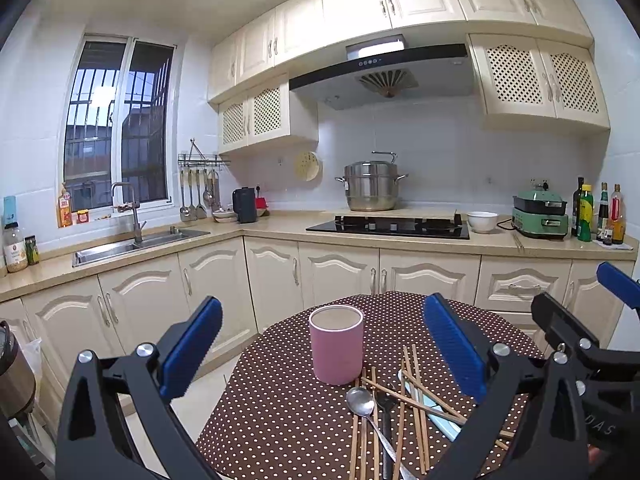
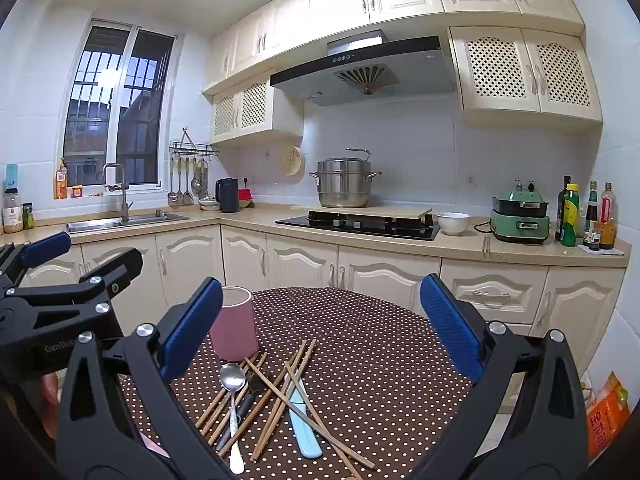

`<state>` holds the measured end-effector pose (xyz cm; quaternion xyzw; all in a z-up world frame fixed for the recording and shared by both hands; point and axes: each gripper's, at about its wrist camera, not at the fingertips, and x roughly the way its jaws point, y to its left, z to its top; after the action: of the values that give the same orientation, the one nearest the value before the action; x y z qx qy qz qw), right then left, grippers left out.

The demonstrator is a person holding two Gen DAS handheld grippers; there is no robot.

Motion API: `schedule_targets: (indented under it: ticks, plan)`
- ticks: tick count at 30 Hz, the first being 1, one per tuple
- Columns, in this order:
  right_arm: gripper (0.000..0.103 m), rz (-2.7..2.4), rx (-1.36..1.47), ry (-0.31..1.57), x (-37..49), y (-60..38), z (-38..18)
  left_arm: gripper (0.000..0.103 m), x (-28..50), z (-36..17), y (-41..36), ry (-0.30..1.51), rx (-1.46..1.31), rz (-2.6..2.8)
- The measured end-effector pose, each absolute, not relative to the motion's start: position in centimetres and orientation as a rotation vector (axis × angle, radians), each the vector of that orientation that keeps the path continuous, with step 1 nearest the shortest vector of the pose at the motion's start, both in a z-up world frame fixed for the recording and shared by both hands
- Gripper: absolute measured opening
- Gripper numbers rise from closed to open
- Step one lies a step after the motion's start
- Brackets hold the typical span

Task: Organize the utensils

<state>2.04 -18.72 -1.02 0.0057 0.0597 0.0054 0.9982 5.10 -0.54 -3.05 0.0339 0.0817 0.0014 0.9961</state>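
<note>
Pink holder (image 2: 234, 324) beside scattered chopsticks (image 2: 280, 392), both grippers wide apart.

A home kitchen: cream cabinets (image 1: 340, 268), a sink (image 1: 120, 246), a hob (image 1: 388, 227) under an extractor hood (image 1: 380, 76).

you're looking at bare dotted table (image 2: 372, 344) lying open on the right and far side. the pink cup (image 2: 234, 328) is standing far-left, blocking that corner, and the crossed chopsticks (image 2: 280, 392) are cluttering the near middle.
</note>
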Motion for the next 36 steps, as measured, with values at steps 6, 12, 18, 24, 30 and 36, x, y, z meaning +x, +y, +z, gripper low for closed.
schedule_targets:
  ticks: [6,12,18,24,30,36]
  plan:
    - [0.097,0.007,0.016,0.119,2.2,-19.0,-1.0,0.099,5.4,-2.8,-0.7,0.171,0.064,-0.007]
    - [0.097,0.006,0.018,0.117,2.2,-19.0,-0.9,0.099,5.6,-2.4,-0.9,0.172,0.067,-0.010]
    - [0.097,0.010,0.022,0.116,2.3,-19.1,-0.7,0.099,5.7,-2.1,-1.0,0.170,0.068,-0.012]
    - [0.097,0.014,0.031,0.113,2.4,-19.1,-0.7,0.099,5.7,-1.8,-0.9,0.167,0.073,-0.011]
    - [0.097,0.022,0.039,0.118,2.5,-19.0,-0.9,0.099,5.8,-1.7,-0.7,0.169,0.075,-0.007]
    - [0.097,0.027,0.041,0.119,2.4,-18.7,-1.1,0.099,5.9,-1.8,-0.7,0.175,0.074,-0.004]
